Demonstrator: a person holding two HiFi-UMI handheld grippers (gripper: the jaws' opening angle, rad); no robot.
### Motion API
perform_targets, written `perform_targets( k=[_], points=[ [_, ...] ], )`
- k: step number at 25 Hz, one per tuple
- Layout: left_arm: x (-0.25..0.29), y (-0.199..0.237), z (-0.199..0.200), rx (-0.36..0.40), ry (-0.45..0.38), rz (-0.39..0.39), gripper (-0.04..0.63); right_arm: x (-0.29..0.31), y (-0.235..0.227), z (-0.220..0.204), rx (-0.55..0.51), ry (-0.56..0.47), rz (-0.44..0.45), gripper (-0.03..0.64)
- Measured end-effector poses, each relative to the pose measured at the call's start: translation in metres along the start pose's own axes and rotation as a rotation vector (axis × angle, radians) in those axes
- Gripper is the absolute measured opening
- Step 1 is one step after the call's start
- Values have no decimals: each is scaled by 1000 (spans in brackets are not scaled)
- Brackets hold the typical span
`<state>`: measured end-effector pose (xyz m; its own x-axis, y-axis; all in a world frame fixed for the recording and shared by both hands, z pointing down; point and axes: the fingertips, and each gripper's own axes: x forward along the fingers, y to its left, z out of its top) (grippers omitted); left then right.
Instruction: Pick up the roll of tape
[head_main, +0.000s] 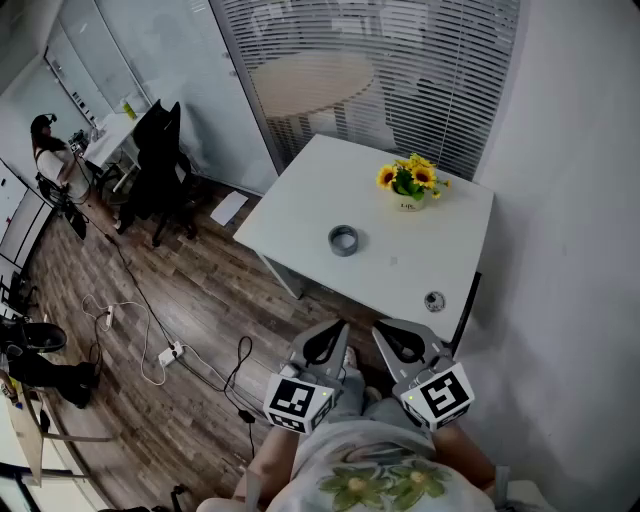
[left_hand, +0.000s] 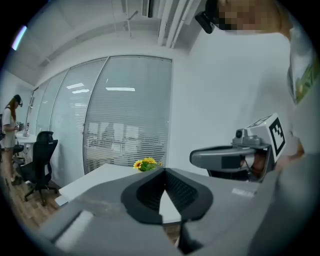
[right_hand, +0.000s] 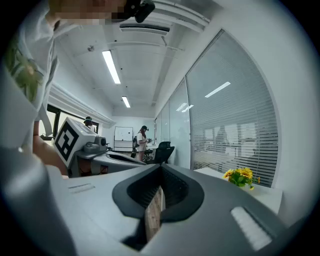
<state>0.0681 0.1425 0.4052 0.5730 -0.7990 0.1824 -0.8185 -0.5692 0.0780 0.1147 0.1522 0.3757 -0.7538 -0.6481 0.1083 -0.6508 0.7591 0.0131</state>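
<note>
The left tongs (head_main: 330, 340) and right tongs (head_main: 395, 340) are hovering clenched and empty short of the bench (head_main: 300, 205), probably awaiting the approach. The roll of tape (head_main: 343, 240) is lying flat well ahead of them, open for pinching.

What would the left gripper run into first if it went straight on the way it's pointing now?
Probably the white table. The left gripper aims slightly downward across it, roughly toward the flowers, with the tape hidden behind its jaws in its own view. Depth is unclear, so the flowers could come first.
</note>
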Motion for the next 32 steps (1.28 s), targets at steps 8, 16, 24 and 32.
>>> perform_targets(
  k=[8, 16, 24, 32],
  points=[
    [-4, 3, -2, 3, -3, -4, 5, 1, 0, 10, -22, -101, -6, 119],
    [0, 13, -4, -4, 7, -10, 5, 15, -1, 11, -20, -107, 21, 134],
    [13, 45, -3, -12, 12, -4, 5, 46, -21, 2, -43, -33, -3, 229],
    [38, 89, -2, -24, 25, -19, 6, 88, -46, -3, -99, 44, -22, 246]
  ],
)
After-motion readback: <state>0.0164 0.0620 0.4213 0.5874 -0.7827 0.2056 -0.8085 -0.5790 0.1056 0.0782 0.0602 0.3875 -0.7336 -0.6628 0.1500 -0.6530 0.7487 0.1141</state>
